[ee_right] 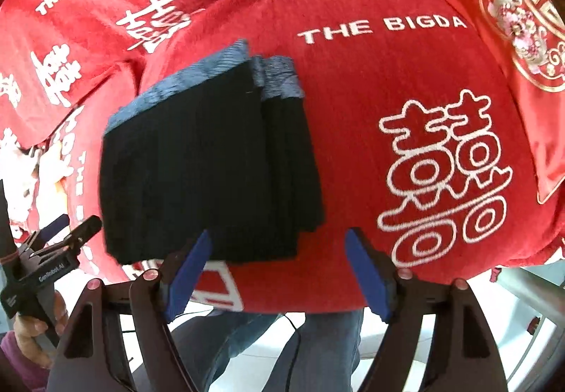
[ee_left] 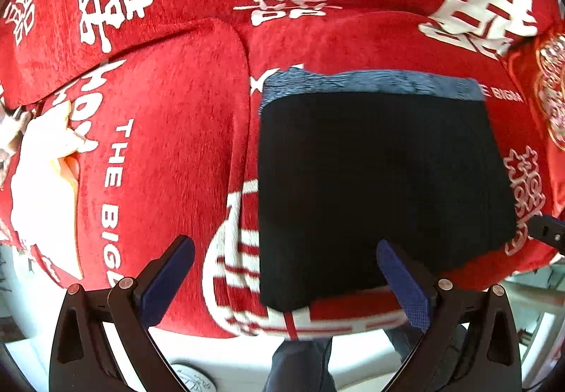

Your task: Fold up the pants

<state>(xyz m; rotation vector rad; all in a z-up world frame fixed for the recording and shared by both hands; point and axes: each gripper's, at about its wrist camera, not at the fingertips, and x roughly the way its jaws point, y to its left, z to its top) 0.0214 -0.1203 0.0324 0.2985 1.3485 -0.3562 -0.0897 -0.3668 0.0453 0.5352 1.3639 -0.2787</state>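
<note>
Both tools, left tool (ee_left: 286, 280) and right tool (ee_right: 279, 272), gape wide and empty above folded black pants (ee_left: 381, 180): soft, light, limp; grip stacked edges.

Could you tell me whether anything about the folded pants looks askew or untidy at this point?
Slightly. In the right wrist view the black pants lie folded on the red blanket, but their layers are offset: a lower layer sticks out along the right edge, and the grey waistband shows in stepped sections. Nothing else stands out.
</note>
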